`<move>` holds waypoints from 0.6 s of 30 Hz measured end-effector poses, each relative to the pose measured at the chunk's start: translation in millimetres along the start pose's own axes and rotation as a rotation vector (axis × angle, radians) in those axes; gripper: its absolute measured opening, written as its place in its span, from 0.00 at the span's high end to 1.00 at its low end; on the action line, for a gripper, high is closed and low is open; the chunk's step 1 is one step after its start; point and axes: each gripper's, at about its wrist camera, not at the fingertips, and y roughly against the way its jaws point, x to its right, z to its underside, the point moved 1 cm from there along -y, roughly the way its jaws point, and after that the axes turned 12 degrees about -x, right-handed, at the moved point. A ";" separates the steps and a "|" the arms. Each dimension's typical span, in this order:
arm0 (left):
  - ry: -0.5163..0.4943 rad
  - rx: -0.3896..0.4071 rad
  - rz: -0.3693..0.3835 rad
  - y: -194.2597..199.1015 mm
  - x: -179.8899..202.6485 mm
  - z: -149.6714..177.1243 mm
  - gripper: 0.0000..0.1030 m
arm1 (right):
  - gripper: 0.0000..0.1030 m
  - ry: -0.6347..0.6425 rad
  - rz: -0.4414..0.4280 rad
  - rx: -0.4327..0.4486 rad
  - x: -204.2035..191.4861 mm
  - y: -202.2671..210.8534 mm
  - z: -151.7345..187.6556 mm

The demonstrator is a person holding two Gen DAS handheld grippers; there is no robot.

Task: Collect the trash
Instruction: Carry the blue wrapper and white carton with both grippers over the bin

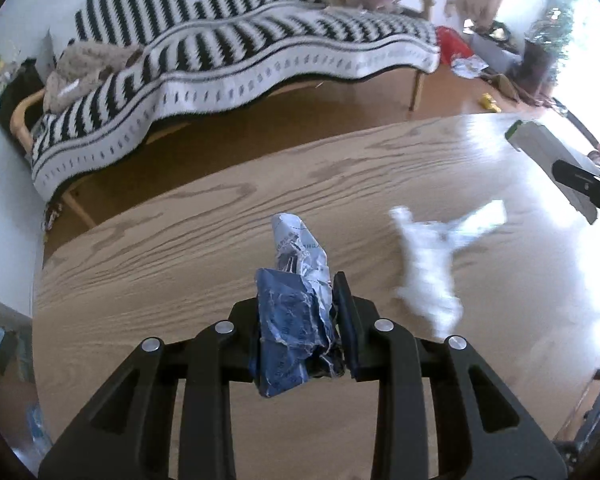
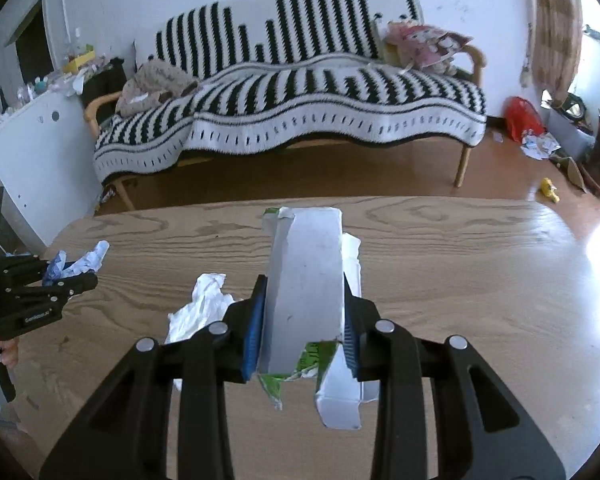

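My left gripper (image 1: 298, 316) is shut on a crumpled blue and white paper wrapper (image 1: 296, 300) and holds it above the wooden table (image 1: 180, 280). It also shows at the left of the right wrist view (image 2: 76, 276), with the wrapper (image 2: 80, 262) in it. My right gripper (image 2: 304, 320) is shut on a flattened white carton with green print (image 2: 306, 288), held above the table (image 2: 460, 280). The carton shows at the right edge of the left wrist view (image 1: 548, 156). A crumpled white tissue (image 1: 436, 264) lies on the table between the grippers; it also shows in the right wrist view (image 2: 200, 308).
A sofa with a black and white striped blanket (image 2: 300, 100) stands beyond the table. A red bag (image 2: 520, 116), scattered paper scraps (image 2: 540, 146) and a yellow toy (image 2: 550, 190) lie on the floor at the right. A white cabinet (image 2: 32, 160) stands at the left.
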 end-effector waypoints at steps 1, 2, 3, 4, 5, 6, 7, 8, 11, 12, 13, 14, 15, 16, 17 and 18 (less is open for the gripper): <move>-0.016 0.014 0.005 13.2 11.3 2.9 0.72 | 0.68 -0.005 0.007 0.012 4.5 12.8 5.7; -0.030 0.031 0.015 27.8 23.3 6.5 0.72 | 0.68 -0.013 0.017 0.028 12.0 31.0 14.5; -0.040 0.042 0.024 37.7 32.4 8.8 0.71 | 0.68 -0.019 0.023 0.039 17.2 43.6 21.0; -0.052 0.061 0.041 53.1 46.6 13.1 0.71 | 0.68 -0.028 0.031 0.053 25.2 61.6 31.0; -0.062 0.074 0.060 65.4 59.9 17.6 0.71 | 0.68 -0.039 0.038 0.066 33.3 77.1 40.6; -0.075 0.085 0.080 76.6 74.0 22.6 0.71 | 0.68 -0.050 0.045 0.077 39.9 89.6 49.3; -0.096 0.098 0.111 89.3 94.3 30.4 0.71 | 0.68 -0.063 0.051 0.089 48.4 105.0 60.5; -0.114 0.106 0.141 98.7 113.3 38.9 0.71 | 0.68 -0.080 0.063 0.104 60.2 124.5 77.3; -0.175 0.100 0.243 112.3 175.5 69.4 0.71 | 0.68 -0.118 0.090 0.122 85.4 161.6 118.7; -0.191 0.094 0.267 112.9 192.6 78.7 0.71 | 0.67 -0.133 0.098 0.125 97.8 178.5 141.7; -0.216 0.081 0.301 112.5 218.4 93.0 0.71 | 0.67 -0.140 0.106 0.126 104.0 187.4 155.1; -0.240 0.067 0.323 110.2 239.9 106.0 0.71 | 0.67 -0.149 0.127 0.123 114.6 200.9 176.0; -0.265 0.053 0.337 107.9 260.0 117.7 0.71 | 0.67 -0.158 0.139 0.121 121.7 208.5 188.5; -0.294 0.035 0.358 104.6 286.1 132.5 0.71 | 0.67 -0.172 0.150 0.118 130.4 217.5 205.1; -0.315 0.021 0.376 102.1 304.8 142.9 0.71 | 0.67 -0.188 0.154 0.113 138.0 224.9 220.4; -0.339 0.004 0.399 98.1 328.8 157.4 0.71 | 0.67 -0.209 0.160 0.105 147.5 232.8 242.4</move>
